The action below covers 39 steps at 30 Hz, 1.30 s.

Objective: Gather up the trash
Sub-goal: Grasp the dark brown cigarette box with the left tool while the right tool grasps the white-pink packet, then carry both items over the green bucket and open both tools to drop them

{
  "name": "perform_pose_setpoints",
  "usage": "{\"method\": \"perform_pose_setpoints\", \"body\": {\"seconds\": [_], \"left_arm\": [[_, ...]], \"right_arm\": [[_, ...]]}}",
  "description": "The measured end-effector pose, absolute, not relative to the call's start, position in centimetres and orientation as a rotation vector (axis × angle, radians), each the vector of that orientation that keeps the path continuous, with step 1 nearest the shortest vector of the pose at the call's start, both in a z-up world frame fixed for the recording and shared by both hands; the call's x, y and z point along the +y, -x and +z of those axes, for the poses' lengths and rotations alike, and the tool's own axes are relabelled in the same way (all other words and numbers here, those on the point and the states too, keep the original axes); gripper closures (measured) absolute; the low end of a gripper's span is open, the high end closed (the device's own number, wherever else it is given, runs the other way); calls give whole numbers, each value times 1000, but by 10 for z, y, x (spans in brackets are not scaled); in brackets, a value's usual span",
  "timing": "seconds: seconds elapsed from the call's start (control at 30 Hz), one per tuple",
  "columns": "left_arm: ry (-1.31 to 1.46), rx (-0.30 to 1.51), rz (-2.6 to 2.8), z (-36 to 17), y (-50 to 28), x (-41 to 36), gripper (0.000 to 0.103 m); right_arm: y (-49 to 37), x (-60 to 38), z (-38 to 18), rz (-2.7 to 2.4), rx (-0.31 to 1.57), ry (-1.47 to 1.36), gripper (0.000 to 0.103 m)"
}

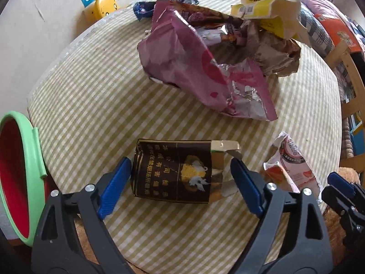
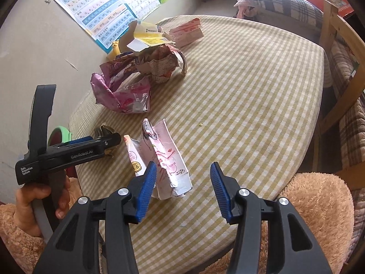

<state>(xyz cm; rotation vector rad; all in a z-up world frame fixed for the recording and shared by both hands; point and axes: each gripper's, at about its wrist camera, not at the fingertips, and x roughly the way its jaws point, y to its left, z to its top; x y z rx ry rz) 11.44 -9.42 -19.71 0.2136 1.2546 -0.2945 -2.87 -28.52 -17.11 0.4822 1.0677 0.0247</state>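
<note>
A black cigarette pack (image 1: 173, 171) with gold print lies flat on the checked tablecloth (image 1: 91, 91), its lid torn open. My left gripper (image 1: 180, 187) is open and straddles the pack, one blue pad at each end, neither pressing. A torn pink carton (image 2: 168, 159) lies near the table's front edge. My right gripper (image 2: 183, 189) is open around the carton's near end: the left pad is right beside the carton and the right pad is well clear. A pink foil bag (image 1: 194, 68), a yellow box (image 1: 267, 6) and crumpled brown paper (image 1: 278, 54) are piled farther back.
A green bin with a red liner (image 1: 13, 171) stands off the table's left edge. A pink box (image 2: 187, 32) and a blue wrapper (image 1: 143, 9) lie at the far side. A wooden chair (image 2: 337, 45) and a bed are to the right. A hand (image 2: 41, 196) holds the left gripper.
</note>
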Motion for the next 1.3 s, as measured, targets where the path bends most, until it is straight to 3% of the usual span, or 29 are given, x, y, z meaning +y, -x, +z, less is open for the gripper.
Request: {"method": "perform_pose_setpoints", "body": {"seconds": [0.3,0.5,0.53,0.77,1.17,1.23,1.3], "left_arm": [[-167,1287,-281,-206,-115,-89,14],[-144,1276,-285,-201,-116,-83,21],[-152,1276,-282,-200,-116,-84,29],[-139,1236,-239,-191,-109,-71,29],[-129,976,-198,-109,-68,-55,29],[-127,955,-195,-101,-62,-51,29],[-125,942,-192,-95,-56,-49,28]], "right_arm": [[28,-285,-170,29,1060,-484,55],[28,-284,-171,28,1060,-484,55],[28,-284,-171,28,1062,-483,55],[26,-282,-174,29,1067,-475,55],[19,-271,-180,50,1088,-432,54],[17,-266,-183,62,1098,-418,44],[15,-262,-185,70,1112,-401,44]]}}
